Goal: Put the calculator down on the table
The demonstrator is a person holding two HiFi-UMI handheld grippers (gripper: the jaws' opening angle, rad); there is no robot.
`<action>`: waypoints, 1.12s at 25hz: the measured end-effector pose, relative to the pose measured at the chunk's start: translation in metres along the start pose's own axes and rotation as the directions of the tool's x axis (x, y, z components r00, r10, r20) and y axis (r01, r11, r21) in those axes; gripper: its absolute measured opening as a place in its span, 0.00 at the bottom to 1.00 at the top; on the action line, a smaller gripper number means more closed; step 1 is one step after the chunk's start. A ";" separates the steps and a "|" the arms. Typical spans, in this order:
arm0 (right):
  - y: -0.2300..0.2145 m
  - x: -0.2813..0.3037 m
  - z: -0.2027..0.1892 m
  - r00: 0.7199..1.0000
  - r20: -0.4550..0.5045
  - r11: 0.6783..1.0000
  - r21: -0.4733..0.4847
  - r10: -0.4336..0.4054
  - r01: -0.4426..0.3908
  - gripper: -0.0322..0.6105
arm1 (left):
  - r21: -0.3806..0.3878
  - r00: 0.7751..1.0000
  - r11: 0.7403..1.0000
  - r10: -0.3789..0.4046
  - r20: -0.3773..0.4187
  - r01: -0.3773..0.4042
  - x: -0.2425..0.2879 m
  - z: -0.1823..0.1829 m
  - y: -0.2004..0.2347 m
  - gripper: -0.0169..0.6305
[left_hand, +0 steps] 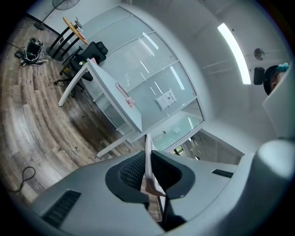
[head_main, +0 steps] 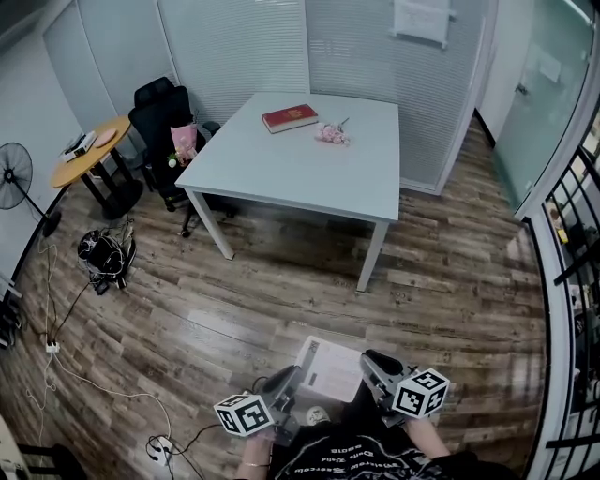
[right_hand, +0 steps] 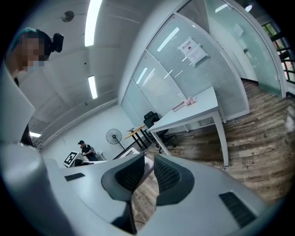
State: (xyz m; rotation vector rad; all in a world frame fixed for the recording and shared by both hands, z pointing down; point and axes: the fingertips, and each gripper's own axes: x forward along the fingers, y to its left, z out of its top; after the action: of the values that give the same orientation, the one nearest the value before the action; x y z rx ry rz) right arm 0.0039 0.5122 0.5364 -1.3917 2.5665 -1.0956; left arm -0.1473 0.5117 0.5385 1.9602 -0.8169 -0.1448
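Two grippers hold the calculator (head_main: 330,370): left gripper (head_main: 287,382) and right gripper (head_main: 371,362) have jaws clamped on its opposite edges. We carry it, well short of the counter (head_main: 281,169); next we likely must approach and lower it flat.

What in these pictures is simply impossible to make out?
- White flat item: head view too small to show keys or print; the left gripper view shows only its thin edge.
- Red book: title too small, head view.
- Pink thing on the table: too small to identify, head view.
- Wall notice: print too small in every view.
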 end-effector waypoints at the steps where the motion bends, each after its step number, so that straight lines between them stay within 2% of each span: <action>1: -0.001 0.004 0.000 1.000 -0.002 1.000 0.001 0.001 -0.001 0.16 | 0.001 1.000 1.000 0.005 0.002 -0.005 0.000 0.001 0.003 0.11; 13: -0.028 0.097 0.056 0.993 -0.048 0.994 0.001 0.108 -0.108 0.16 | -0.013 0.993 0.997 0.071 0.093 -0.070 0.043 0.080 0.037 0.11; 23: -0.096 0.165 0.146 0.979 -0.093 0.982 -0.020 0.184 -0.187 0.16 | -0.048 0.977 0.991 0.128 0.173 -0.121 0.139 0.150 0.044 0.11; 28: -0.132 0.186 0.184 0.974 -0.105 0.978 -0.035 0.201 -0.205 0.16 | -0.056 0.970 0.989 0.142 0.197 -0.133 0.187 0.173 0.046 0.11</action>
State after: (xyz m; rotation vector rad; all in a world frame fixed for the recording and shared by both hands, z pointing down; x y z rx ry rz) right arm 0.0492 0.2227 0.5297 -1.0761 2.7453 -1.1076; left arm -0.0983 0.2577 0.5291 1.8621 -1.0698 -0.2785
